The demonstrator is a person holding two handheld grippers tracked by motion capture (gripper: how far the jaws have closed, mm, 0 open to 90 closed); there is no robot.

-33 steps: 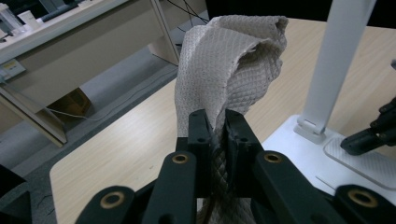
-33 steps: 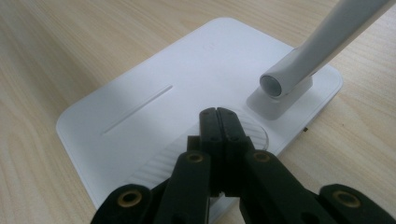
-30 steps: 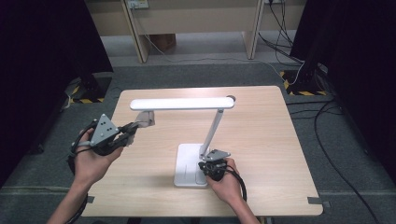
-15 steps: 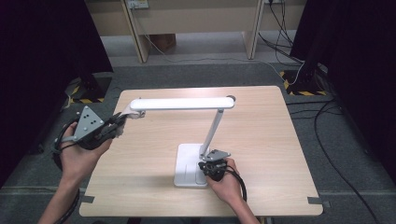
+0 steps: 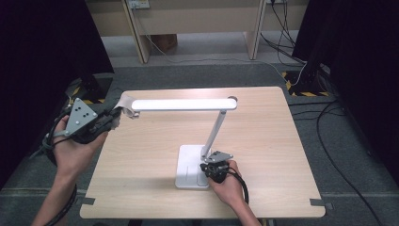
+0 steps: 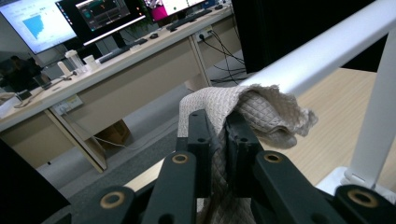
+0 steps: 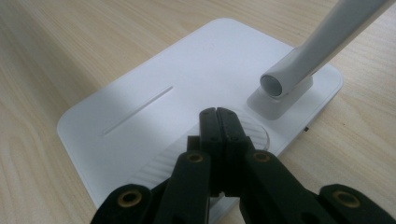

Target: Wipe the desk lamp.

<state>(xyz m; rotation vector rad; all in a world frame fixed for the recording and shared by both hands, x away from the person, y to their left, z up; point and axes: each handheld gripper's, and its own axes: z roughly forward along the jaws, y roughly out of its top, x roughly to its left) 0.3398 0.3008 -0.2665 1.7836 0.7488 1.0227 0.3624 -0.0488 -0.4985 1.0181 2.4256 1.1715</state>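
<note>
A pale wooden table (image 5: 155,155) stands on grey carpet between dark curtains, with a white desk lamp (image 5: 200,141) near its front middle. The work in hand looks like wiping the lamp's long head bar (image 5: 183,104) with a cloth (image 5: 125,106). Judging by where the beige quilted cloth sits, at the bar's far left tip, either the pass along the bar is ending there or it starts from there; the pictures do not settle which, and no dust or smear is visible to judge by. The lamp's post and base (image 7: 187,107) look untouched by the cloth.

The left gripper (image 6: 218,135) has its jaws closed narrowly on a fold of the cloth, which bunches over and against the end of the bar. The right gripper (image 7: 219,126) has its jaws pressed fully together with nothing between them; their tips rest on the ribbed patch of the base beside the post's foot, apparently steadying the lamp.
</note>
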